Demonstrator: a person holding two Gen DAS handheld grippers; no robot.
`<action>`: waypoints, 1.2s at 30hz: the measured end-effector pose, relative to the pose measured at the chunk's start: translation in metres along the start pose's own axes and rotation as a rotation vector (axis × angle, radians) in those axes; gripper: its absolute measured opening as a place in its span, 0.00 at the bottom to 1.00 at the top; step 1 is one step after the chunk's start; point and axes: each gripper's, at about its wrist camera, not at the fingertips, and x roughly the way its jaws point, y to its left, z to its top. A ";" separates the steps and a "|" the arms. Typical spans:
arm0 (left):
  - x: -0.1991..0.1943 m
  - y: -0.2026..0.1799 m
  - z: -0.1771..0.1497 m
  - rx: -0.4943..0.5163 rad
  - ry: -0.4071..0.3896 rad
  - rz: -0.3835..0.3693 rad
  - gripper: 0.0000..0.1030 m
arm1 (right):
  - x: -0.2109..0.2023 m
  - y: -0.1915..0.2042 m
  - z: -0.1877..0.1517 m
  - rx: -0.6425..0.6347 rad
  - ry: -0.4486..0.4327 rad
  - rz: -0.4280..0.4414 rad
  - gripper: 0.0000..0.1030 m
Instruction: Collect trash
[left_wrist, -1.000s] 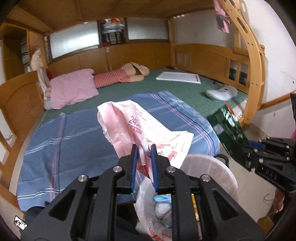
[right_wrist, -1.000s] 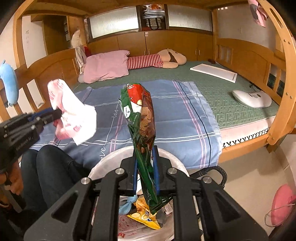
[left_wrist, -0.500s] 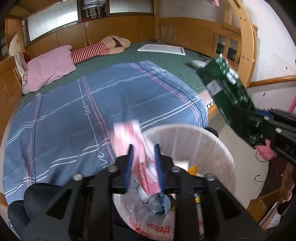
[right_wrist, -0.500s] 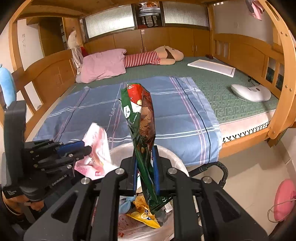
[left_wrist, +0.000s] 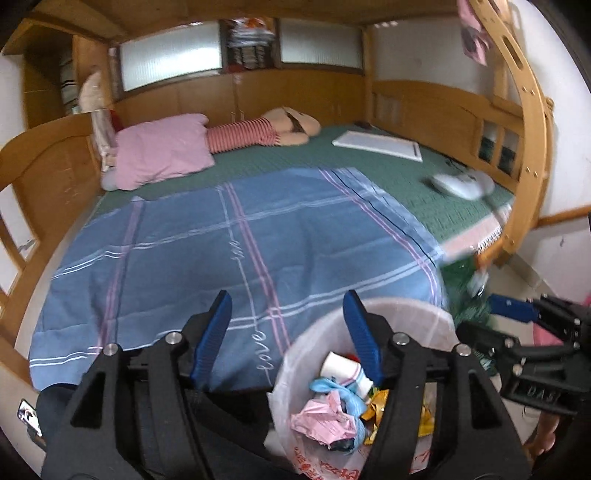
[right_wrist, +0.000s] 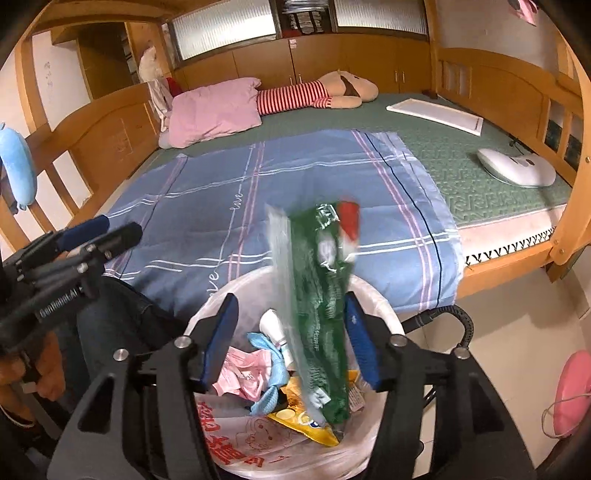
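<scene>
Each tool is matte black plastic with angular, cut-out arms, silver round screw heads at the joints, and two ribbed blue finger pads. The left tool and the right tool look alike. White raised lettering marks the left tool's side. Bare skin of the left hand shows beneath; dark trousers cover the legs.

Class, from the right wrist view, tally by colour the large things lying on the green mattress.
Pink: 1, pillow
Blue: 1, sheet
White: 2, flat board and rounded device
Red-striped: 1, plush toy
Total: 5
</scene>
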 end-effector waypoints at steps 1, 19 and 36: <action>-0.004 0.004 0.002 -0.016 -0.011 0.012 0.64 | -0.002 0.003 0.001 -0.009 -0.003 0.008 0.58; -0.059 0.027 0.017 -0.075 -0.130 0.174 0.97 | -0.056 0.036 0.020 -0.067 -0.173 -0.095 0.97; -0.084 0.031 0.015 -0.077 -0.154 0.160 0.97 | -0.063 0.036 0.021 -0.043 -0.207 -0.106 0.97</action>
